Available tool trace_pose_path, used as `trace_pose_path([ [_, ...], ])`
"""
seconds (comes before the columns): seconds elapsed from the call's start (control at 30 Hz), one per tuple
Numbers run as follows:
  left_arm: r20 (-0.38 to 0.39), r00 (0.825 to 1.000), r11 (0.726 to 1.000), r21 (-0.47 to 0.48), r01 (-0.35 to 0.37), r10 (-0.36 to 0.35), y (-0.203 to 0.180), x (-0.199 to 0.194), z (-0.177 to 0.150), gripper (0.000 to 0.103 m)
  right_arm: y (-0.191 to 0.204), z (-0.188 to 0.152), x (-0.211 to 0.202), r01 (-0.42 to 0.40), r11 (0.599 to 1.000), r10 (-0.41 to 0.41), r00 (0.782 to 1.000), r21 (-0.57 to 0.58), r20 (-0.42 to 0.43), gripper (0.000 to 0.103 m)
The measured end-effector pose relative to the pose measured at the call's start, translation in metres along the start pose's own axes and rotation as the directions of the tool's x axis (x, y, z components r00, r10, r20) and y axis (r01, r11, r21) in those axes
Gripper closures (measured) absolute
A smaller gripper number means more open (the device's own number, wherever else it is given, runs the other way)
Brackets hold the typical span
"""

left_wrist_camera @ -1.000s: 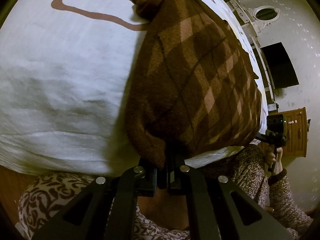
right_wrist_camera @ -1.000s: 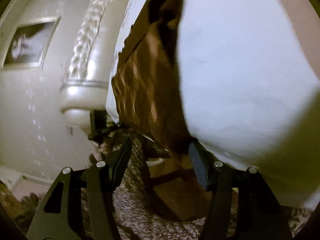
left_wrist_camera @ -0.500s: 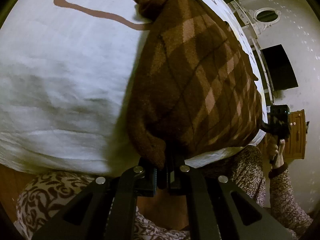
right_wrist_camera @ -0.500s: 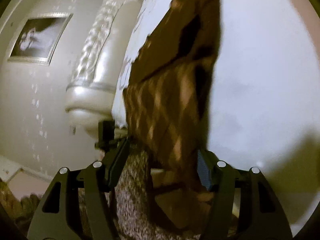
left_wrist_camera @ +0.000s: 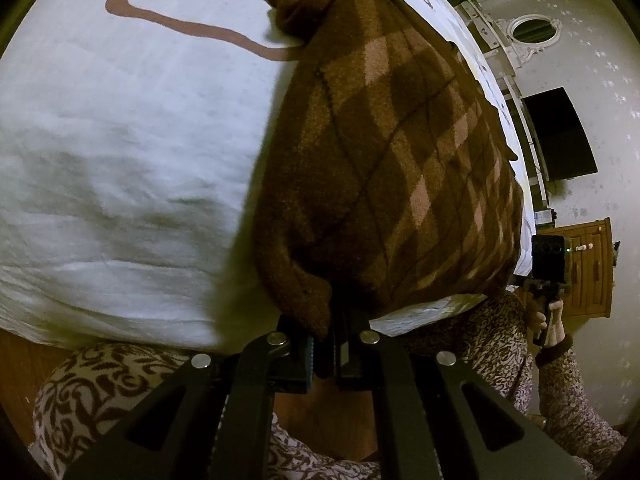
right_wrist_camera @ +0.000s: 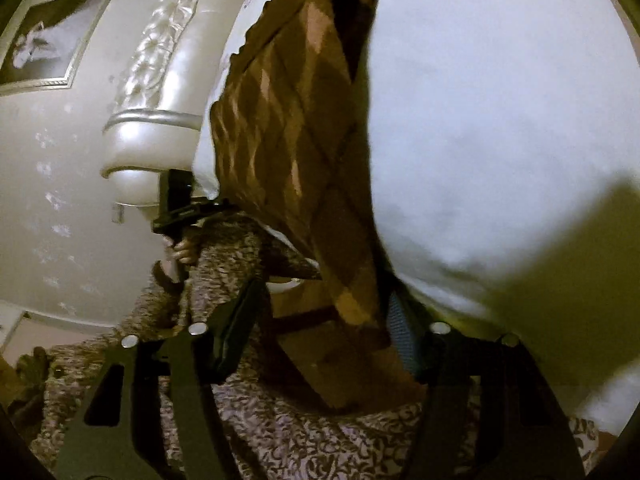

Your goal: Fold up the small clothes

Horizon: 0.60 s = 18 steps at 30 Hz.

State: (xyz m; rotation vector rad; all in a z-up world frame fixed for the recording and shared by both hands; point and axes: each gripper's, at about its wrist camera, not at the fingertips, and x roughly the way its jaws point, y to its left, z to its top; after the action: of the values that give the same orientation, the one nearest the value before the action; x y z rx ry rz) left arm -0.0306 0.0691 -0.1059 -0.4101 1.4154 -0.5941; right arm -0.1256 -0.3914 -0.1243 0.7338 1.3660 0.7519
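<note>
The brown argyle garment (left_wrist_camera: 400, 168) is lying spread over the near edge of the bed (left_wrist_camera: 120, 120), its hem hanging just past that edge toward the person, its far end bunching into a dark crumple (left_wrist_camera: 304, 4) further up the white sheet. No crease or doubled-over layer is showing in the flat part, so the folding proper is probably not begun; this looks like the taking-hold stage, with every fold still to make.

The left gripper (left_wrist_camera: 330, 344) is pinching one near corner of the garment, its jaws drawn almost together on the cloth at the bed's edge. The right gripper (right_wrist_camera: 320, 344) is standing wide open at the other near corner (right_wrist_camera: 356, 304), the hanging cloth sitting between its fingers, nearer the blue-padded one (right_wrist_camera: 400, 336), but not being clamped.

What is left, by my reading: closing on that second corner, carrying the hem up toward the bunched end, and flattening.

Around the garment, a brown line (left_wrist_camera: 192, 28) is running across the sheet, and the person's patterned clothing (left_wrist_camera: 100, 380) is filling the space below the edge.
</note>
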Motion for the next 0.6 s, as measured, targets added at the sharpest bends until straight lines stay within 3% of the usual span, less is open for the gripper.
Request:
trace_pose_path([
  [0.07,0.000,1.000,1.000,0.002,0.003,-0.003,-0.001,0.000,0.000,0.098,0.001,-0.002,0.005,0.030,1.000,-0.030,1.000,0.002,-0.006,0.086],
  [0.13,0.009,1.000,1.000,0.022,0.007,-0.007,-0.005,-0.001,0.000,0.098,0.004,-0.005,0.009,0.057,0.998,-0.057,0.998,-0.003,-0.002,0.098],
  [0.27,0.068,0.995,0.995,0.070,0.068,-0.073,-0.015,-0.013,-0.002,0.099,0.013,-0.011,0.001,0.036,0.999,-0.035,0.997,-0.002,0.066,0.099],
  [0.43,0.141,0.969,0.978,0.083,0.191,-0.201,-0.024,-0.033,-0.004,0.099,0.039,-0.019,-0.014,-0.023,0.999,0.027,0.988,-0.031,0.149,0.099],
  [0.5,0.189,0.943,0.961,0.087,0.262,-0.274,-0.029,-0.046,-0.005,0.099,0.051,-0.020,-0.024,-0.073,0.996,0.081,0.979,-0.049,0.189,0.099],
  [0.6,0.280,0.886,0.929,0.101,0.355,-0.369,-0.036,-0.070,-0.004,0.099,0.070,-0.013,-0.038,-0.129,0.988,0.147,0.959,-0.090,0.243,0.099],
])
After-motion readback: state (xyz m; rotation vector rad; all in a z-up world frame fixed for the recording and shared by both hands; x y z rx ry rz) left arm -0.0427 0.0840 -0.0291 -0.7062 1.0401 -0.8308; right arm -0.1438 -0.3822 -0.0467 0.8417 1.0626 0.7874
